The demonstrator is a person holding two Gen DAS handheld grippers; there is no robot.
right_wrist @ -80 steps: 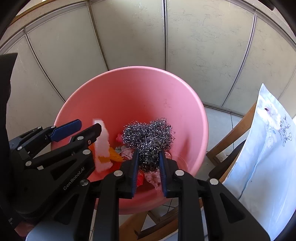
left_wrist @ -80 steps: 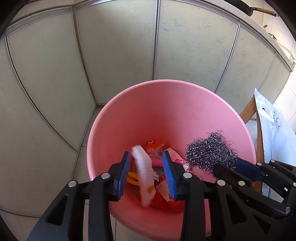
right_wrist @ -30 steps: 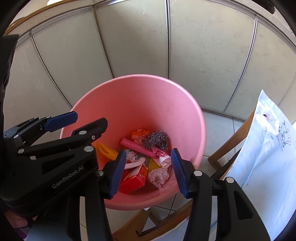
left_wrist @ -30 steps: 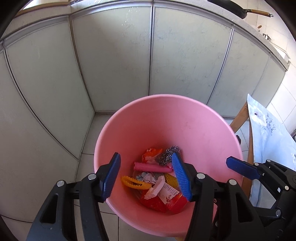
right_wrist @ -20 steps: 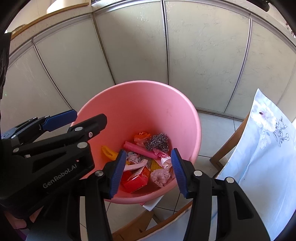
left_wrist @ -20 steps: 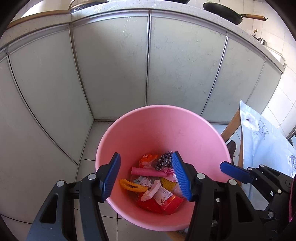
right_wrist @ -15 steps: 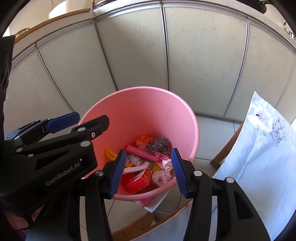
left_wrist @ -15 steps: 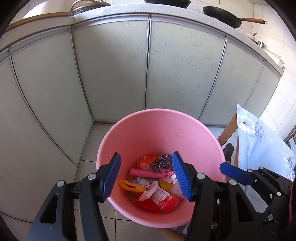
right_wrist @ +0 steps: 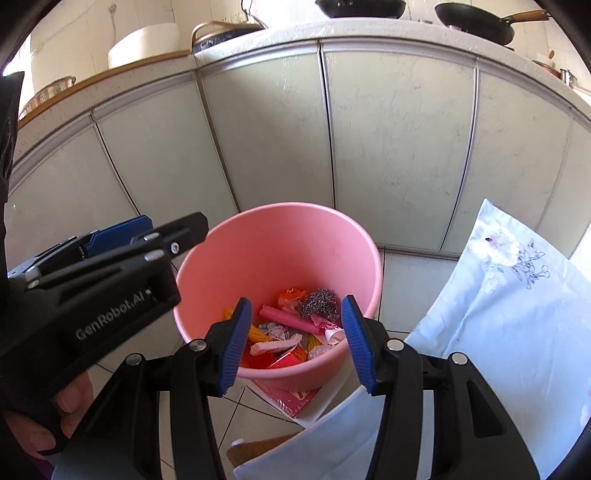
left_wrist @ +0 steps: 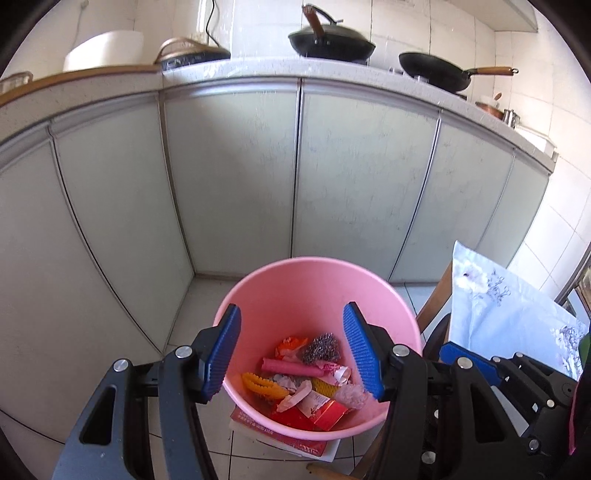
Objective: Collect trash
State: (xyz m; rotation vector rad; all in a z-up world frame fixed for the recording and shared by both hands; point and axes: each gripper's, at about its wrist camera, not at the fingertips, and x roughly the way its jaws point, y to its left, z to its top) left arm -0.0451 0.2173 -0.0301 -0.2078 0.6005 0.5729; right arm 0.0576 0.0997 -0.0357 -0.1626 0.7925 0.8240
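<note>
Claw left (left_wrist: 291,350) agape | claw right (right_wrist: 293,341) agape | one bucket (left_wrist: 291,284)

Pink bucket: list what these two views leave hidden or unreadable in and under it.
- Pink bucket floor, both views: covered by the trash pile.
- Red box print, left wrist view: too small.
- Flat pink packet under the bucket, right wrist view: mostly hidden by the bucket.

I am looking into a home kitchen: black woks (left_wrist: 331,43) sit on a speckled stone surface (left_wrist: 258,70) above pale green cabinet doors (left_wrist: 365,177), with white wall tiles (left_wrist: 436,26) and tiled floor (right_wrist: 410,266).
</note>
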